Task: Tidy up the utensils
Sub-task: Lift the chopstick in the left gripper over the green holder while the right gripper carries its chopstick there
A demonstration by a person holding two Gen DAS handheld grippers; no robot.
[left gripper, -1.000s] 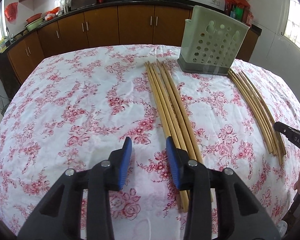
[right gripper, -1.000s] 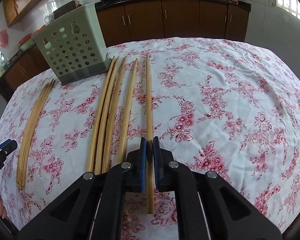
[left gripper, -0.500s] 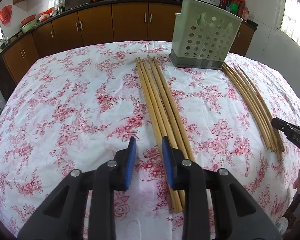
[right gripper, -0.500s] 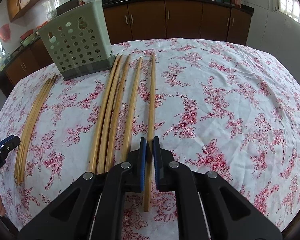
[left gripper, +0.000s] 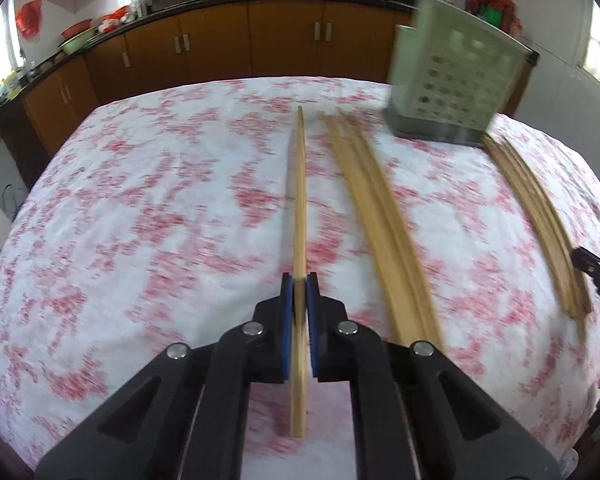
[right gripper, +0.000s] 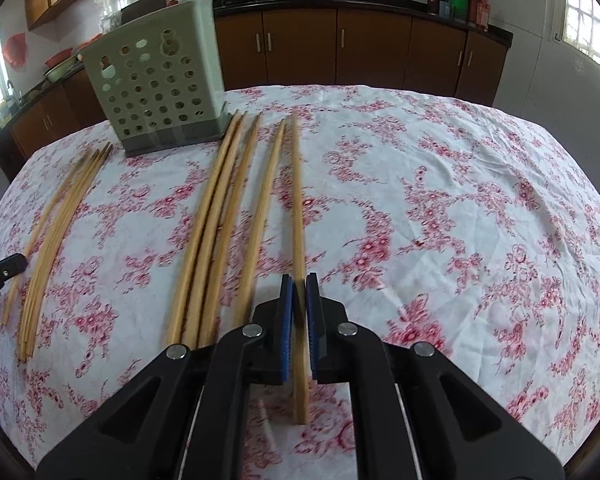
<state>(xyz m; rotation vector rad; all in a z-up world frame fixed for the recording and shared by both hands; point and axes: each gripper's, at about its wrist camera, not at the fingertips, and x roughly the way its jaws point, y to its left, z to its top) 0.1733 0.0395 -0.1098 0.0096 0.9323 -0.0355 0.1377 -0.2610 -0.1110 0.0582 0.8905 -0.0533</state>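
Observation:
Long bamboo chopsticks lie in two groups on a floral tablecloth. My left gripper [left gripper: 299, 283] is shut on one chopstick [left gripper: 300, 200] and holds it apart from its group [left gripper: 380, 208]. My right gripper [right gripper: 299, 284] is shut on another chopstick [right gripper: 297, 200], the rightmost of its group [right gripper: 228, 216]. A green perforated utensil holder [right gripper: 156, 92] stands upright at the far side of the table; it also shows in the left wrist view [left gripper: 452, 76]. The left wrist view is motion-blurred.
A second chopstick bundle [right gripper: 56, 236] lies left of the holder in the right wrist view and on the right in the left wrist view [left gripper: 540, 216]. Brown kitchen cabinets [right gripper: 340, 44] and a counter with woks stand behind the table.
My left gripper closed on one chopstick and drew it left, away from its group. My right gripper stays shut on its chopstick and has shifted slightly.

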